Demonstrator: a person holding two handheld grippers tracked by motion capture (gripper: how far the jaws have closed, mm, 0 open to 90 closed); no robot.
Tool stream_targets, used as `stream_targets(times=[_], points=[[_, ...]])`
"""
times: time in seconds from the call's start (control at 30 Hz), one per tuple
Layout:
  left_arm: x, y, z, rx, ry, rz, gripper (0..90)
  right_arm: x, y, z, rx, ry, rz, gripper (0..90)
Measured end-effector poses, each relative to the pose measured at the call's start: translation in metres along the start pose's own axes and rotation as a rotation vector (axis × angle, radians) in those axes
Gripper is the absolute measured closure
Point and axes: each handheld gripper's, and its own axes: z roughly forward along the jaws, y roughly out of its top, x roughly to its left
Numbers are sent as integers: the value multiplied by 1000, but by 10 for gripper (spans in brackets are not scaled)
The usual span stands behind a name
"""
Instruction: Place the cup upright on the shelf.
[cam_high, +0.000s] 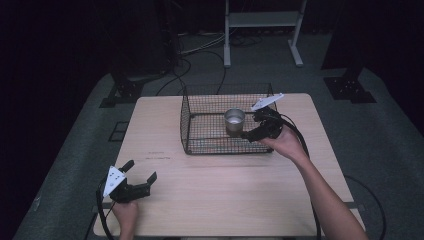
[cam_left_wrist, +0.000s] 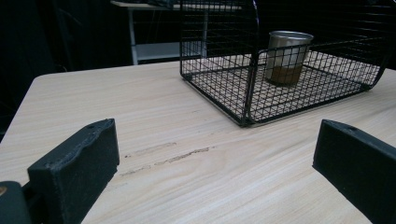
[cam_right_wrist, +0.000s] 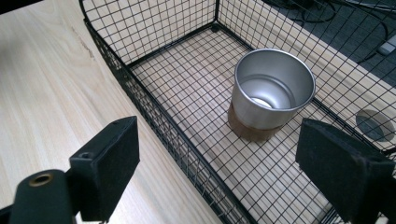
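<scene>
Cup (cam_high: 234, 120) and wire basket (cam_high: 200, 127) sit on the wooden table (cam_high: 210, 185) in the high view: the metal cup stands upright inside the basket, toward its right half. The right gripper (cam_high: 252, 134) hovers at the basket's right front corner, just beside the cup, while the left gripper (cam_high: 141, 175) rests near the table's front left, well apart from it.

Seen from the left gripper view, its jaws stand wide apart over bare wood, nothing between them; the basket (cam_left_wrist: 252, 93) and cup (cam_left_wrist: 286, 56) lie ahead.

From the right gripper view, the jaws are spread, empty, straddling the basket wall (cam_right_wrist: 177, 140), with the cup (cam_right_wrist: 271, 91) ahead. Judging by this, the cup is either just placed or about to be grasped; which cannot be told.
</scene>
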Motion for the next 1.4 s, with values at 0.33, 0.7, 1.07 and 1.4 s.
stream_targets(times=[0.33,0.7,1.07,1.4], points=[[-1,0,0,0,-1,3,0,4,-16,-5,-6,13,1,127],[-1,0,0,7,0,7,0,7,-31,-13,-11,17,5,127],[-1,0,0,7,2,8,0,10,-51,-15,-11,17,17,127],[-1,0,0,7,3,10,0,12,-65,-18,-14,21,27,127]])
